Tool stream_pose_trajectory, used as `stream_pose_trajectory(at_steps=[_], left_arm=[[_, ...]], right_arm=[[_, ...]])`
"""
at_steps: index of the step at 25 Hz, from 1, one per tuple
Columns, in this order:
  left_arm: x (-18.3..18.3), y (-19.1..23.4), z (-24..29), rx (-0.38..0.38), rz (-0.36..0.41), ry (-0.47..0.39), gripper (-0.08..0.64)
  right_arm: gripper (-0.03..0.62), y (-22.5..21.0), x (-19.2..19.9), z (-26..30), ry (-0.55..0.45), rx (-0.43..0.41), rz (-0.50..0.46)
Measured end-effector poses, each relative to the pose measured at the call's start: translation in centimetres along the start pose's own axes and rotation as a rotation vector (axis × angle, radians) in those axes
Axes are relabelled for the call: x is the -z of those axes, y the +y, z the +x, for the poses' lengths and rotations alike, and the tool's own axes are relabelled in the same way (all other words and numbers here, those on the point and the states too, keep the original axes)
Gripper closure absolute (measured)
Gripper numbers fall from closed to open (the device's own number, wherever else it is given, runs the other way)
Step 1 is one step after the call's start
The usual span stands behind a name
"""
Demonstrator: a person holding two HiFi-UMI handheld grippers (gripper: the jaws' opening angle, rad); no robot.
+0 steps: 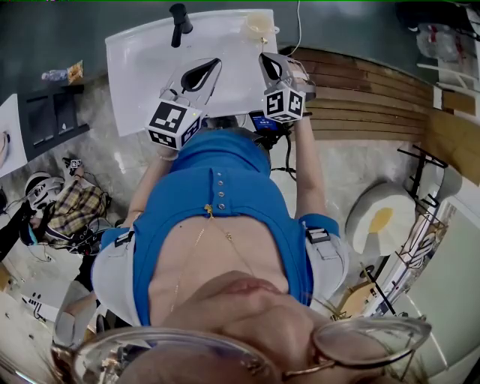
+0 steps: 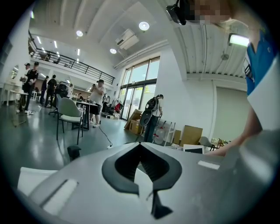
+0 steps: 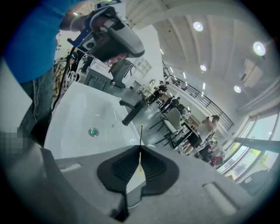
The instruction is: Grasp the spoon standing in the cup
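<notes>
Works over a white sink, the largest thing ahead of both sets of fingers, with a black faucet just beyond the left tips. Holds the left gripper aside, likely to leave the other one room: pads brought together at the tips with nothing between them, aimed out across the room and not at the cup. Reaches the right gripper toward the far corner of the basin, where the cup sits just past and below its fingertips, showing pale through the wedge-shaped gap behind them. Pinches the spoon where the two pads meet, closed on its thin handle, probably high up so as to clear the cup's rim. Stands close to upright, long axis running along the slit between the pads, handle end poking out above the tips, bowl end down in the cup and hidden. Reads as a grasp already made, going by the closed pads.
</notes>
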State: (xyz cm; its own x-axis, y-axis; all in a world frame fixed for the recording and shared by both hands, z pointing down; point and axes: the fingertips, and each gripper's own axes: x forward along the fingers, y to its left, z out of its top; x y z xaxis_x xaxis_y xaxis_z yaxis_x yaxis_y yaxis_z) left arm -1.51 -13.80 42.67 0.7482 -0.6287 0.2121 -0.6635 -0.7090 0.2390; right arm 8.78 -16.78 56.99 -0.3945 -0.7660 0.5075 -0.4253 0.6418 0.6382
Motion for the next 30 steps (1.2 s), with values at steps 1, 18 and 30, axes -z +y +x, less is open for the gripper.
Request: stream_pose_trajectory(at_steps=[1, 18, 30], left_arm=[[0.0, 0.0, 0.0, -0.003, 0.000, 0.001, 0.560], [1.3, -0.2, 0.3, -0.022, -0.013, 0.029, 0.560], [2.8, -0.8, 1.3, -0.008, -0.028, 0.066, 0.560]], right_arm=[[0.583, 0.1, 0.3, 0.1, 0.005, -0.003, -0.001], [0.583, 3.1, 4.8, 1.9, 0.076, -0.078, -0.028], [0.583, 4.3, 5.7, 2.0, 0.076, -0.112, -0.010]])
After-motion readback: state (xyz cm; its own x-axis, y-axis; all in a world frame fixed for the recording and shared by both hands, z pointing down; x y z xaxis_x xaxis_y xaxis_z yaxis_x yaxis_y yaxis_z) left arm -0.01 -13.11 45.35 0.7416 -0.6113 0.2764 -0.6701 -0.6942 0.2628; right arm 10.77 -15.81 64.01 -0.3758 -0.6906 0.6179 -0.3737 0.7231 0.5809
